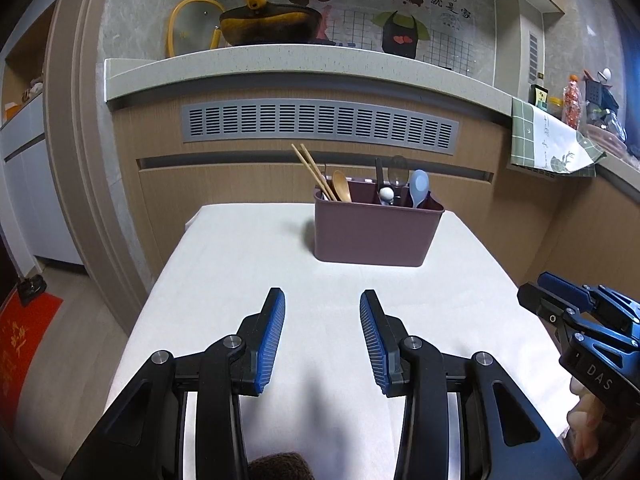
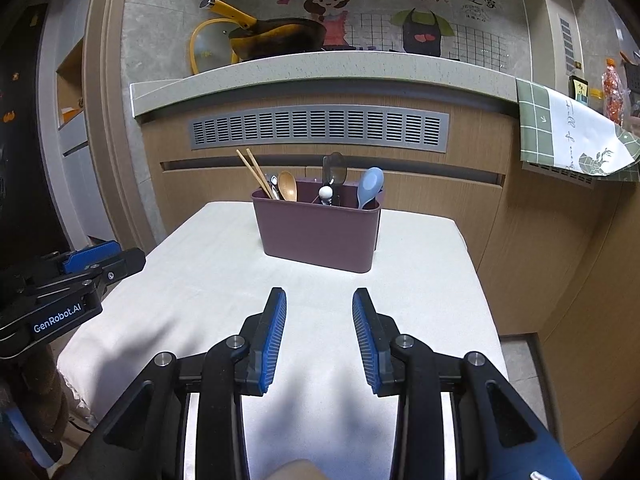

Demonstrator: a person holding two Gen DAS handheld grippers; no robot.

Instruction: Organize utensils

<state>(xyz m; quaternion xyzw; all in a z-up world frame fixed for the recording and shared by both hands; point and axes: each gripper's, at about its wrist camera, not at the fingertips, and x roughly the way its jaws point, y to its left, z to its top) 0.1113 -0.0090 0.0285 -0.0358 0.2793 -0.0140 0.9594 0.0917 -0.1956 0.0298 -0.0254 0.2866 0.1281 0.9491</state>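
A mauve caddy (image 1: 374, 232) stands upright at the far end of a table (image 1: 240, 264) covered in a white cloth, with the cabinet front and its grey vent (image 1: 320, 126) behind it. The caddy is divided into compartments. In the left one, a pair of chopsticks (image 1: 312, 170) leans out to the left, a wooden spoon (image 1: 342, 186) stands bowl-up just beside them, and a thin metal utensil is partly hidden between them. In the middle section sit a dark-handled tool with a clear rounded head (image 1: 396, 174) and a small utensil topped by a white ball (image 1: 386, 193). At the right end, a blue spoon (image 1: 419, 188) stands bowl-up against the rim. Nothing lies on the cloth around the caddy. The left gripper (image 1: 322, 312) hovers over the near half of the table, its blue-padded fingers spread wide and holding nothing, pointed toward the caddy and well apart from it. The right gripper (image 2: 319, 308) hovers likewise, fingers wide and empty; in the left view it shows at the table's right edge (image 1: 560, 300). On the counter (image 1: 280, 60) above the vent rest a yellow-handled pan (image 1: 268, 26) and a yellow-rimmed lid (image 1: 192, 24), and a green checked towel (image 1: 552, 140) hangs over the counter's right end.
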